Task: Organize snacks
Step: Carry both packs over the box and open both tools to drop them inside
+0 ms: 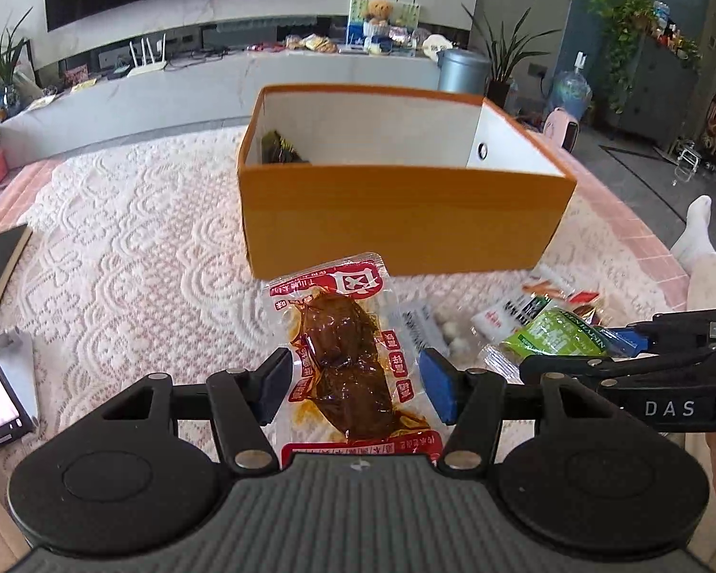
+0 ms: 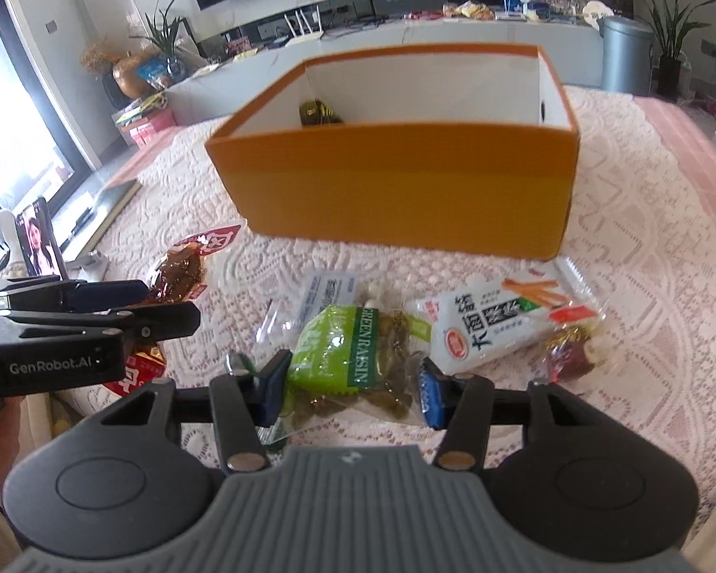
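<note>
- The table, under a white lace cover, carries everything; I keep both grippers low over its near edge because the loose snacks lie there.
- The orange box stands at 12 o'clock from both grippers, open at the top, just beyond the snacks. I judge it the place the packets are meant to go; a dark packet already lies in its far-left corner, so most of the sorting is not yet done.
- My left gripper is spread, with one finger on either side of the red-printed meat packet, which lies flat on the lace pointing toward 12. The pads look just clear of the wrapper's edges, so I read this as lined up for a pinch, not a hold.
- My right gripper is likewise spread around the green raisin packet; its pads sit at the packet's sides, and I cannot tell for sure whether they touch.
- The white packet with orange sticks lies at 1 o'clock of the raisins, touching or overlapping them.
- A clear packet with pale round pieces sits between the meat packet and the raisins.
- A small red-and-gold wrapped sweet lies at 3 o'clock of the raisins, beside the white packet.
- Both wrappers are slippery film, so I would close on them slowly.
</note>
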Motion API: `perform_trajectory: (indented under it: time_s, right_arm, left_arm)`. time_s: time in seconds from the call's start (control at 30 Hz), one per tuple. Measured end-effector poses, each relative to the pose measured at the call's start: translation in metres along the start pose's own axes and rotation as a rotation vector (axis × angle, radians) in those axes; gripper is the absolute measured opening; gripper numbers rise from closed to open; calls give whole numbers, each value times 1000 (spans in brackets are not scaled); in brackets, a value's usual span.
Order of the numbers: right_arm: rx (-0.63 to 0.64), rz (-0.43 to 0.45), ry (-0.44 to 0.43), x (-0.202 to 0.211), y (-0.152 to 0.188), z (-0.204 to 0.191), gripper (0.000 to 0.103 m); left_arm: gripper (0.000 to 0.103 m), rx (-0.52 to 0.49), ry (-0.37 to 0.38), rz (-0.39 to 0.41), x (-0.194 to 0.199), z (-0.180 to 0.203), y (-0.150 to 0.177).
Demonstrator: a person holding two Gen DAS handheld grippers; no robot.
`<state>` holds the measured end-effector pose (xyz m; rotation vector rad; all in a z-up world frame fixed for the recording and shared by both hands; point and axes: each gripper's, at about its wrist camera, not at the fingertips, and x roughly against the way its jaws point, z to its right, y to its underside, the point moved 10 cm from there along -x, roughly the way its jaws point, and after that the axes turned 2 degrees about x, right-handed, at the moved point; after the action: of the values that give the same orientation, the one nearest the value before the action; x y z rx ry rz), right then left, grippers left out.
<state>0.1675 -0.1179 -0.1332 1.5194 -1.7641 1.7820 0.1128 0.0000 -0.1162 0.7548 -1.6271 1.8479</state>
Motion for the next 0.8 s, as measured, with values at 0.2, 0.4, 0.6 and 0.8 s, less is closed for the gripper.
perform_trajectory:
  time_s: [0.2,0.4,0.6,0.8]
  right_arm:
    - [0,48,7,17,-17,6,52]
    - [11,97,10,31,-41,10,52]
    - [51,142,25,40,-73,13,52]
    - [99,158,59,36,-109,24,52]
  left_arm:
    - [67,-5,9,35,8,4,-24]
    - [67,-37,16,87,14,16,-54]
    - [67,-59,21,116,10,26,-87]
    - [67,-67,42,142,0,33,-116]
